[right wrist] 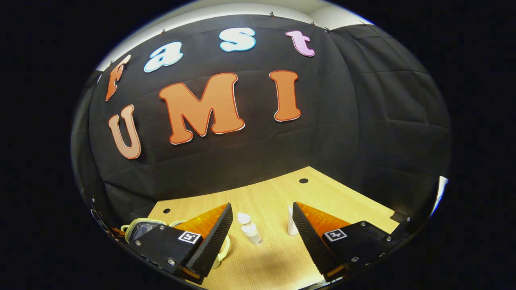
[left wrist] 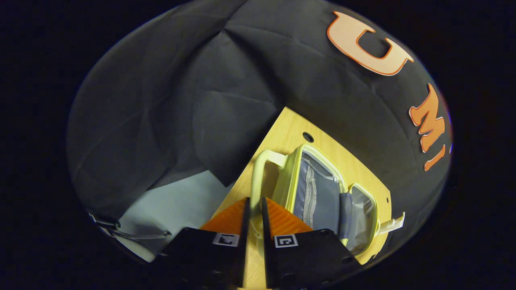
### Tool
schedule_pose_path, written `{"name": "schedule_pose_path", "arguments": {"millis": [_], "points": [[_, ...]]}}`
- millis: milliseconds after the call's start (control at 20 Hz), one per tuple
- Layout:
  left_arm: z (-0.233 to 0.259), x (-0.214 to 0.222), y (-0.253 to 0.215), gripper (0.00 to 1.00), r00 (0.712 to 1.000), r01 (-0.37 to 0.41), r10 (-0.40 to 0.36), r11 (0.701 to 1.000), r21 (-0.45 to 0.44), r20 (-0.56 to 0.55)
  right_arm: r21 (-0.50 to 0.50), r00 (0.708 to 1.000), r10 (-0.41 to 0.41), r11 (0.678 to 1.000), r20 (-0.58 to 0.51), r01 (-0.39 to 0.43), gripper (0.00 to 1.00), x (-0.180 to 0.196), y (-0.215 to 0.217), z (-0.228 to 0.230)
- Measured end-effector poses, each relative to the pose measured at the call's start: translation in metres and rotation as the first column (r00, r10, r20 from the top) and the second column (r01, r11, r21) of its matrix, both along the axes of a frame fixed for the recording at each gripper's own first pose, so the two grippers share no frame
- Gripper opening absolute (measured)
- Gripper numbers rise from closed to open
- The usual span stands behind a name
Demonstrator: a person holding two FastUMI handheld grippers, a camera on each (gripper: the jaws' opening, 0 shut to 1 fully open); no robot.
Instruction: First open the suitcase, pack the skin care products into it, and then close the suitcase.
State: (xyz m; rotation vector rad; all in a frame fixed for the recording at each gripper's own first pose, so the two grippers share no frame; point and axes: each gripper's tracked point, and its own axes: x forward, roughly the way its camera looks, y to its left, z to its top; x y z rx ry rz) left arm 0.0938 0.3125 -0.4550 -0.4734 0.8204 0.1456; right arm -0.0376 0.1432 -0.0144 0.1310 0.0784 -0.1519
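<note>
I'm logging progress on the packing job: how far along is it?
Done: the suitcase lies open on the table. In hand: the left gripper is nearly closed at its handle; the right gripper is open near two small bottles and a tube. Left: packing them, then closing.

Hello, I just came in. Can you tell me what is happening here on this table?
A person is packing skin care bottles into a small suitcase, using tongs in each hand. The suitcase lies open on the wooden table, its grey lining showing. The left tongs are nearly closed around the suitcase handle. The right tongs are open, facing two white bottles and a white tube, all on the table, not yet packed.
</note>
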Motion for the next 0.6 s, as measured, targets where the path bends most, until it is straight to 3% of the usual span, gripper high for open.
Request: {"name": "schedule_pose_path", "arguments": {"millis": [200,400,600], "points": [[0.016,0.002,0.013,1.0,0.999,-0.03,0.027,0.996,0.087,0.029,0.0,1.0,-0.002,1.0,0.001,0.002,0.95,-0.002,-0.001,-0.005],[0.087,0.007,-0.021,0.98,0.986,0.003,-0.046,0.968,0.252,0.163,-0.012,1.0,0.002,1.0,-0.011,-0.002,0.95,0.0,-0.01,-0.015],[0.183,-0.003,-0.101,0.98,0.933,0.055,-0.191,0.913,0.404,0.305,-0.023,0.999,0.031,0.999,-0.016,-0.031,0.95,0.018,-0.038,-0.015]]}}
